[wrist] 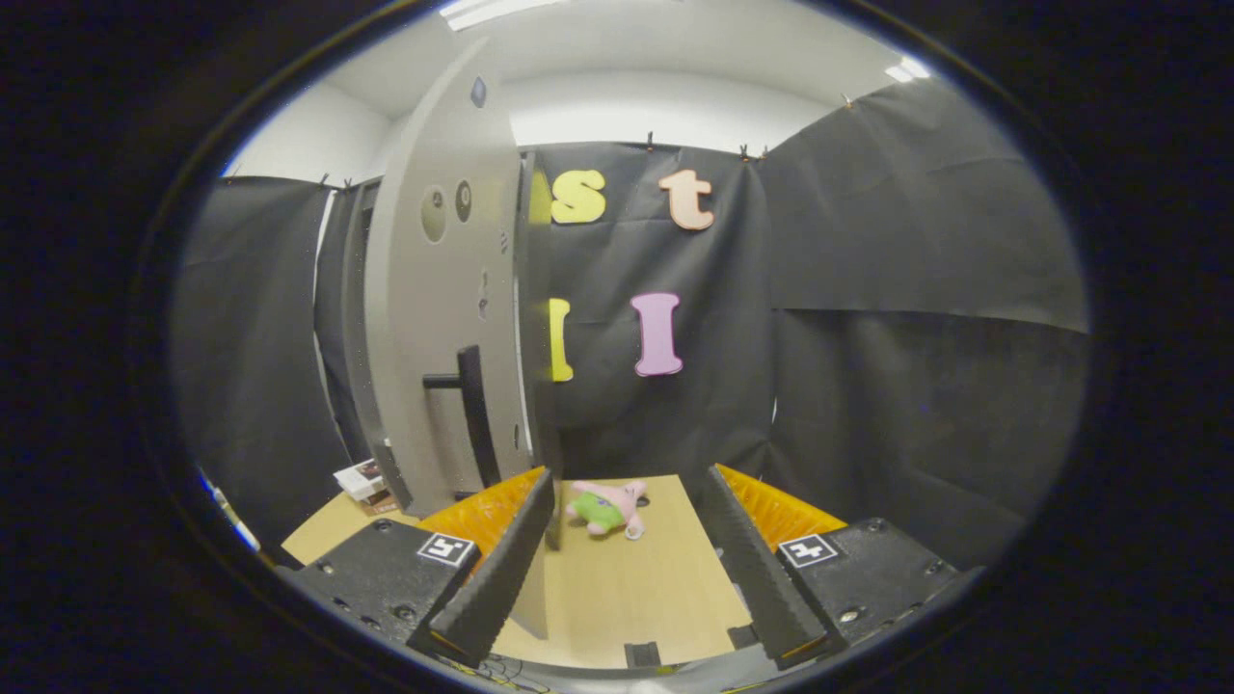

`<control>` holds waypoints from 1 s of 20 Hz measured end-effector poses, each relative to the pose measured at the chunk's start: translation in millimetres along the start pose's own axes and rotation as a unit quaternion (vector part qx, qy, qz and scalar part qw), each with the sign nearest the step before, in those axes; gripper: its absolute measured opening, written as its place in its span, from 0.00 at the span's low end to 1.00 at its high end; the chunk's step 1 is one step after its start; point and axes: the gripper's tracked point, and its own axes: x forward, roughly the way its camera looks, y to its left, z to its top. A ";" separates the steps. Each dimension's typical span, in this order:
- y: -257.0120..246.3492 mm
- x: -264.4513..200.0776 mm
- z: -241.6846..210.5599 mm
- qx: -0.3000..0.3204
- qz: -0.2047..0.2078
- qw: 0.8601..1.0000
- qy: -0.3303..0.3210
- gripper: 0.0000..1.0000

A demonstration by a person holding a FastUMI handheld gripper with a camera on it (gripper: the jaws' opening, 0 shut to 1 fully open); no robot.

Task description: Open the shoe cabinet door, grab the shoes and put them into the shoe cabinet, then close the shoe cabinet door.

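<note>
The grey cabinet door (439,289) stands swung open, just ahead of my left finger and to its left. Its black bar handle (472,414) faces me at about mid height. The door's thin edge (525,318) runs down to the tip of the left finger. My gripper (631,477) is open above the wooden table top (656,588), with nothing between its fingers. A small pink and green soft thing (607,508) lies on the table just beyond the fingertips, nearer the left one. I cannot tell whether it is a shoe.
A small white and red box (362,480) lies on the table left of the door's foot. Black cloth walls close the booth behind and to the right. The table's far edge lies just past the pink and green thing.
</note>
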 end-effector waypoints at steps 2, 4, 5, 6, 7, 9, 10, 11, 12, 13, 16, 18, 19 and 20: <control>3.1 11.1 3.6 -0.004 0.004 1.000 -0.002 0.99; 9.0 21.1 4.3 -0.004 0.012 1.000 -0.001 0.99; 11.5 26.8 5.3 -0.003 0.015 1.000 -0.001 0.99; 13.9 30.8 5.8 -0.002 0.017 1.000 0.000 0.99; 16.3 34.3 7.2 -0.003 0.020 1.000 0.000 0.99; 26.3 41.8 10.0 -0.004 0.035 0.999 -0.001 1.00; 32.1 44.3 11.8 -0.007 0.042 0.999 -0.003 0.99; 31.3 43.7 14.2 -0.014 0.039 0.999 -0.007 0.99; 30.1 44.7 16.2 -0.017 0.042 0.999 -0.012 0.98; 34.4 49.1 15.6 -0.016 0.050 0.999 -0.011 0.98; 46.7 47.7 15.4 -0.015 0.073 0.997 -0.006 0.98; 55.2 41.2 14.2 -0.026 0.069 0.997 -0.007 0.94; 61.2 35.9 15.4 -0.029 0.072 0.997 -0.009 0.94; 69.3 37.1 13.8 -0.029 0.079 0.996 -0.007 0.94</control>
